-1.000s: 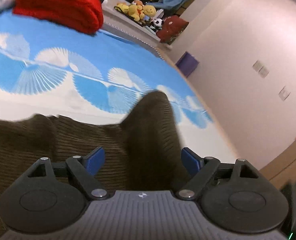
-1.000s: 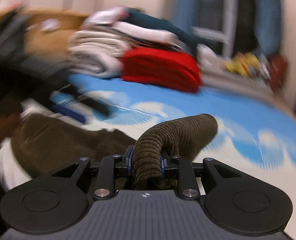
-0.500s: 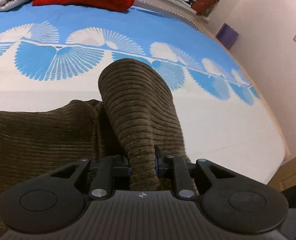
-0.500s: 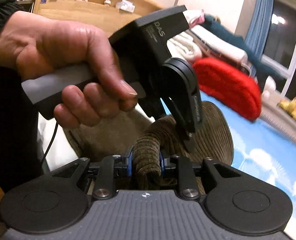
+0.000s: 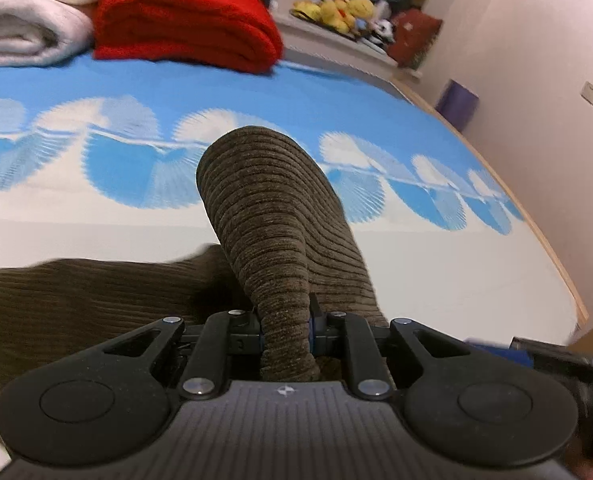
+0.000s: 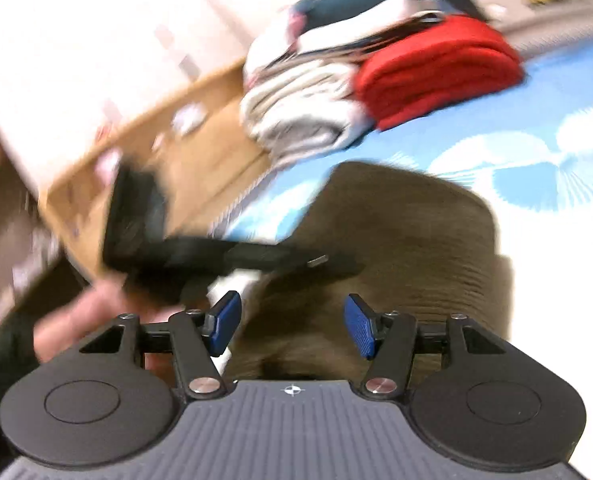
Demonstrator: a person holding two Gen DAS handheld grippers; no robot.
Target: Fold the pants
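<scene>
Left gripper [image 5: 284, 330]: clamped on a bunched ridge of the pants [image 5: 264, 216]; brown corduroy stands up between the pads and arches away from the camera.
Right gripper [image 6: 290, 326]: jaws apart and have just been opening; the blue pads [image 6: 358, 326] press on nothing, the cloth lies below and beyond them, not pinched.
Handover: judged complete. The cloth is in the left grip only.
Pants, location: on the bed sheet [image 5: 96, 176], blue-and-white fan print, at the near side; one part lies flat to the left in the left wrist view, the rest is lifted.
Other items: red folded blanket [image 5: 184, 20] and white folded towels [image 5: 28, 12] at the far end of the bed, well apart from the pants. Soft toys [image 5: 336, 10] on a ledge behind.
Left hand [image 6: 96, 316]: seen blurred in the right wrist view, holding its tool over the cloth.
Progress: early to middle, as a judgement. The garment is gathered and raised, not yet a flat, squared stack.
Remaining: lay the lifted part over, smooth, fold again.
Image quality: right wrist view smeared; fold count cannot be told.
</scene>
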